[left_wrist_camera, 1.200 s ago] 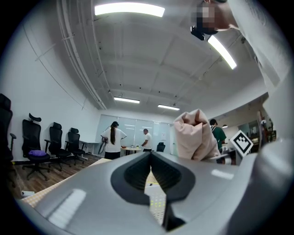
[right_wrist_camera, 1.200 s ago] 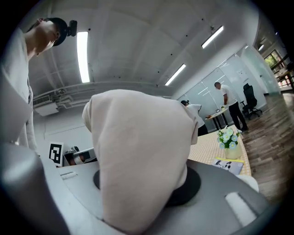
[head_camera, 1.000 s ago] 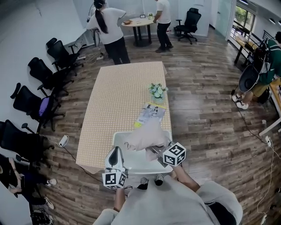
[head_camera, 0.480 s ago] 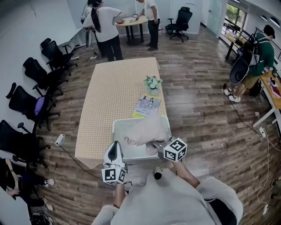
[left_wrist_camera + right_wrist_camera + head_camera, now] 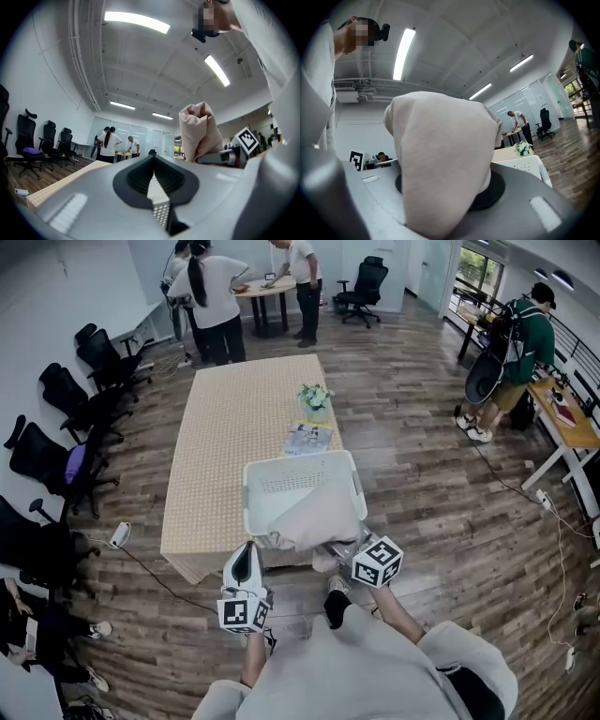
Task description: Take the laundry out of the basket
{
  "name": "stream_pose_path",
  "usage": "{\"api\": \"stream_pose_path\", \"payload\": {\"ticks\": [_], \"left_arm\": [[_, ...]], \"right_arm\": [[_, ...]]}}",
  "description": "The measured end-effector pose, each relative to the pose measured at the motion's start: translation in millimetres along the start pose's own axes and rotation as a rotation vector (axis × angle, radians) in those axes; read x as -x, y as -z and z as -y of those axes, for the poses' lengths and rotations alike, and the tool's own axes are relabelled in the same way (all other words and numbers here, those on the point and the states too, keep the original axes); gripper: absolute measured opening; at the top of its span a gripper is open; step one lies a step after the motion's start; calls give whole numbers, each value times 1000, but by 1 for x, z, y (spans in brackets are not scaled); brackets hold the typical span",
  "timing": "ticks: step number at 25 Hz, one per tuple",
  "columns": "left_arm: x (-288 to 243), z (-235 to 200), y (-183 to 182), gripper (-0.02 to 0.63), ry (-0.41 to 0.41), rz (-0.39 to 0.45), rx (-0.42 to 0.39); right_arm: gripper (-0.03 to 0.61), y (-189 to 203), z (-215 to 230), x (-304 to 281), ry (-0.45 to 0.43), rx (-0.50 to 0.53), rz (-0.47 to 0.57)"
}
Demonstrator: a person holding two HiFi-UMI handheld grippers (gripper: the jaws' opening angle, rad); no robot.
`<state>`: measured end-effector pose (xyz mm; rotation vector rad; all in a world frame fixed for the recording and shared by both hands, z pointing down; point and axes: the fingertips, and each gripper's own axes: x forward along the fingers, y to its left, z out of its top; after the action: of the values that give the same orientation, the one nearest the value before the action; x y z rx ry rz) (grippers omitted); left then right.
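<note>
Closest to me, the left gripper (image 5: 247,554) hung level over the wood floor (image 5: 422,474), just short of the table's near end. Its jaws were pressed together with nothing between them, and its own view showed the two halves meeting in a seam. Just to its right, the right gripper (image 5: 336,550) had its jaws clamped on the laundry (image 5: 314,517), a bunched beige cloth that filled most of that gripper's view. From the left gripper's side I saw the cloth standing up out of those jaws in a folded wad. From the head view, the cloth lay over the near half of the white basket (image 5: 295,484), with a few folds spilling at the near left corner. I couldn't tell whether it was fully clear of the basket. The basket sat on the near end of the long table (image 5: 234,446), which had a beige patterned cover. Just beyond the basket lay a magazine (image 5: 307,439), and past that stood a small pot of flowers (image 5: 314,397). Black office chairs (image 5: 56,460) lined the left wall. Off to the right a person with a backpack (image 5: 520,334) stood at a desk. At the far end, two people (image 5: 208,296) stood beside a round table (image 5: 258,287).
</note>
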<state>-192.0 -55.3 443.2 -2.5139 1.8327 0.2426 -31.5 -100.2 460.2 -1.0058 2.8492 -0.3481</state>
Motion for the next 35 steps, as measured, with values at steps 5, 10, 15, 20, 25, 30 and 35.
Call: {"api": "stream_pose_path", "payload": {"ticks": [5, 10, 15, 20, 25, 30, 35], "left_arm": [[36, 23, -4, 11, 19, -1, 11], [62, 44, -7, 11, 13, -4, 6], [79, 90, -3, 11, 26, -15, -5], [98, 144, 0, 11, 48, -30, -9], [119, 177, 9, 11, 43, -53, -8], [129, 196, 12, 11, 41, -46, -12], [128, 206, 10, 11, 40, -29, -15]], "right_arm": [[167, 12, -32, 35, 9, -19, -4], [167, 16, -49, 65, 3, -28, 3], [167, 24, -56, 116, -2, -26, 1], [167, 32, -60, 170, 6, -36, -3], [167, 40, -61, 204, 14, -32, -14], [166, 43, -62, 221, 9, -27, -8], [166, 39, -58, 225, 1, -17, 1]]}}
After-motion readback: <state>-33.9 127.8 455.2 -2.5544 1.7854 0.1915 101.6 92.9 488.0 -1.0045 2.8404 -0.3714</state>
